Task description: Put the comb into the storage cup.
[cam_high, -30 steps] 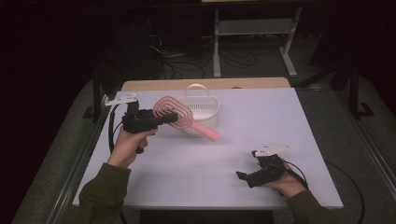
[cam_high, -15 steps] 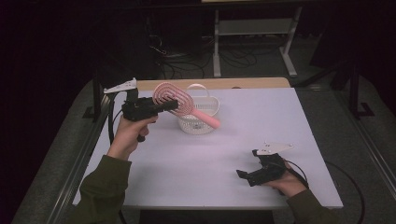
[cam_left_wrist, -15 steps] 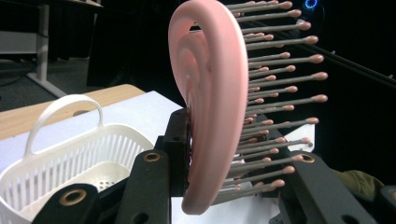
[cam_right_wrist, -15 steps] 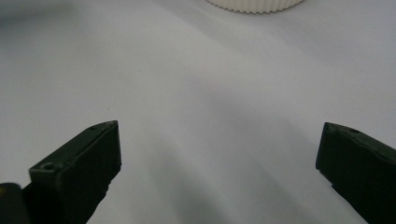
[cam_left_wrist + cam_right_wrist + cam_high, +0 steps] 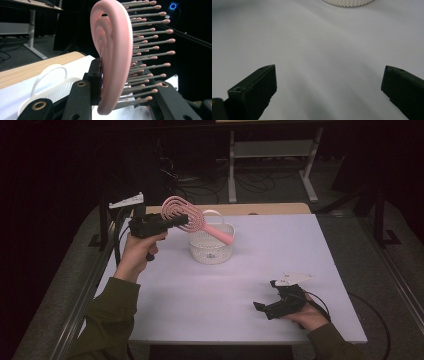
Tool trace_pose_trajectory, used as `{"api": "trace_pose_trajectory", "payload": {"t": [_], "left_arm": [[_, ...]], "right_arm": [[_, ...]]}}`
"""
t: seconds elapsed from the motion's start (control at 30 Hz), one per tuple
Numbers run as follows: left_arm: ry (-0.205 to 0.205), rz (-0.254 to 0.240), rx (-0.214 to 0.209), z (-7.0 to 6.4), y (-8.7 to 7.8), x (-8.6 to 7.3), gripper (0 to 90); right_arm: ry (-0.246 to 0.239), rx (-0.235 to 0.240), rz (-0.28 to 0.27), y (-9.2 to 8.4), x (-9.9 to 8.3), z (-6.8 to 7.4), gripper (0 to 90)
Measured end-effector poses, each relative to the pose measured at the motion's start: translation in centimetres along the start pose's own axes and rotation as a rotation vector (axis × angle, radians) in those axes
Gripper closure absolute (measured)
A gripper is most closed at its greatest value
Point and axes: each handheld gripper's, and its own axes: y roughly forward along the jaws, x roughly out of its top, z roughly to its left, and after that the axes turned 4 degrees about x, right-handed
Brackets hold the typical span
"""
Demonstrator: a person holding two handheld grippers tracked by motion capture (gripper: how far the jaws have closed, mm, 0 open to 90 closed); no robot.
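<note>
So over near the table's (image 5: 165,320) far left corner, the left gripper (image 5: 181,220) is up in the air with a pink hairbrush (image 5: 186,215) clamped between its fingers (image 5: 96,82). The grip is on the round head end, not the handle. In the left gripper view you can see one finger pressed flat on the smooth back of the head while the bristles poke out toward the other finger, so it's squeezed front to back.

The bit that matters for what comes next, I'd say: the brush's long axis runs from the fingers off to the right and slopes down, with the handle tip hanging right over the little white basket (image 5: 211,251). The basket sits toward the far edge of the table, a bit left of the middle, just beside and below the left gripper. So the handle end is already pointing into the opening, and my guess is a drop or a lowering tilt would land it inside handle first. It could snag on the basket's looped handle at the back, though.

Down at the near right corner, the right gripper (image 5: 266,309) rests low on the table, fingers (image 5: 257,85) spread wide apart with nothing between them. It's well apart from the basket, so the left hand is clearly the nearer one.
</note>
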Motion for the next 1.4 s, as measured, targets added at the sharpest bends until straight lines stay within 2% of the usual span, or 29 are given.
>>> {"api": "trace_pose_trajectory", "payload": {"t": [0.37,0.53,0.83,0.93,1.4], "left_arm": [[-0.016,-0.013,0.063,1.5,0.5,-0.4,65.2],[-0.029,-0.018,0.076,2.0,0.9,-0.7,65.2],[-0.065,-0.011,0.12,3.1,2.1,-2.0,65.1],[-0.088,-0.007,0.137,3.6,2.6,-2.6,65.1],[-0.132,0.03,0.162,4.8,4.1,-4.7,65.1]], "right_arm": [[0.001,-0.002,0.001,0.0,0.0,0.0,0.0],[0.0,-0.002,0.0,-0.1,0.0,0.0,0.0],[-0.003,-0.002,-0.002,-0.1,0.0,0.0,0.0],[-0.005,-0.002,-0.003,-0.1,0.0,0.0,0.0],[-0.011,-0.005,0.001,-0.1,0.0,0.1,0.0]]}}
